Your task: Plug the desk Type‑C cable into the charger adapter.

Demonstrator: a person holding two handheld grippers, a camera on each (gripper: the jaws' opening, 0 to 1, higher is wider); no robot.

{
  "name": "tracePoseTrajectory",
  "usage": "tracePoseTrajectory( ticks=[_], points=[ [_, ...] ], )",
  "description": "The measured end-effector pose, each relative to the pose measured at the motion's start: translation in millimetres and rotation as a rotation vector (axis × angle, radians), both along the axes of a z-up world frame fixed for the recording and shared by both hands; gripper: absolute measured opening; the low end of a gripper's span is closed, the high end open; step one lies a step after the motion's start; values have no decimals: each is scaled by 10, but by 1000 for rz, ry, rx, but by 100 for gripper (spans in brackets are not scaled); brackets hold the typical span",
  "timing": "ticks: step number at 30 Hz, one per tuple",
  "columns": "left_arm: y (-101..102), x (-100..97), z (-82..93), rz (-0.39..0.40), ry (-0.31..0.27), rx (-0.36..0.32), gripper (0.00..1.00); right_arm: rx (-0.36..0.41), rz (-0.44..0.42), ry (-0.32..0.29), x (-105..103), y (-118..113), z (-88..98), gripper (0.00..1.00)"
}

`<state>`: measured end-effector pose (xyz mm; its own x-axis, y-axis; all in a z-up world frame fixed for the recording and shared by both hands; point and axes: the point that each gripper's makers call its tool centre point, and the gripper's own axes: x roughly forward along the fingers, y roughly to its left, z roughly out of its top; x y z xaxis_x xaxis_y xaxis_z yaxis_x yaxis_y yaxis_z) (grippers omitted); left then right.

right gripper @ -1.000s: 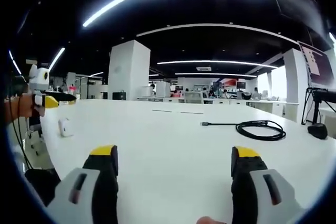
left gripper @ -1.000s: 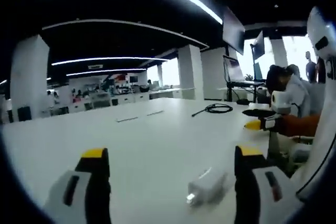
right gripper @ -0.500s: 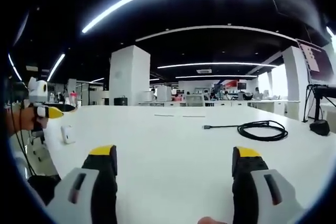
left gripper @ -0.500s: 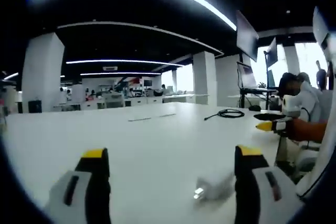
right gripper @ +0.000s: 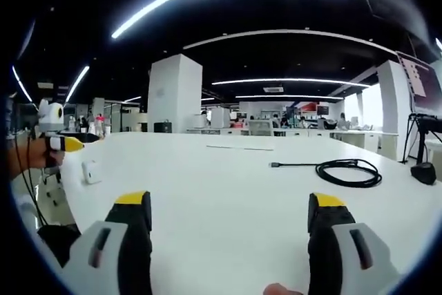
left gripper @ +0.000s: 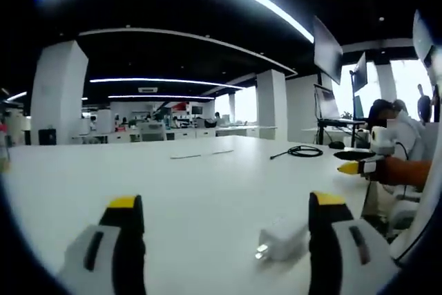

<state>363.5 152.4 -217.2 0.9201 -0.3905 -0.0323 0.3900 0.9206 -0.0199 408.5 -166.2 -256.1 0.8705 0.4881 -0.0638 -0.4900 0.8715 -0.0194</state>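
Left hand-held gripper [left gripper: 224,240] spread, empty; charger adapter [left gripper: 280,246] lies on the table [left gripper: 207,184] just inside its right jaw. Right hand-held gripper [right gripper: 228,229] spread, empty. Type-C cable [right gripper: 345,170] coiled ahead: limp, light; best gripped behind the plug. Adapter rigid, likely slippery.

Your white counter [right gripper: 228,191] carries a white adapter [left gripper: 281,246] just inside your left tongs' right jaw, and a coiled black cable [right gripper: 345,171] lying ahead of your right tongs, toward their right jaw.
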Motion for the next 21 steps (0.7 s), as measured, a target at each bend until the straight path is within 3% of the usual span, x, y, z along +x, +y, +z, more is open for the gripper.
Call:
tracePoseTrajectory(
  ticks=[6, 12, 21],
  points=[
    [7, -8, 19, -2, -7, 16, 100, -71, 27, 13, 127, -65, 31, 95],
    [71, -35, -36, 6, 3, 17, 100, -120, 32, 26, 392, -290, 129, 94],
    [70, -46, -89, -2, 27, 32, 100, -271, 34, 53, 768, -647, 174, 90]
  ],
)
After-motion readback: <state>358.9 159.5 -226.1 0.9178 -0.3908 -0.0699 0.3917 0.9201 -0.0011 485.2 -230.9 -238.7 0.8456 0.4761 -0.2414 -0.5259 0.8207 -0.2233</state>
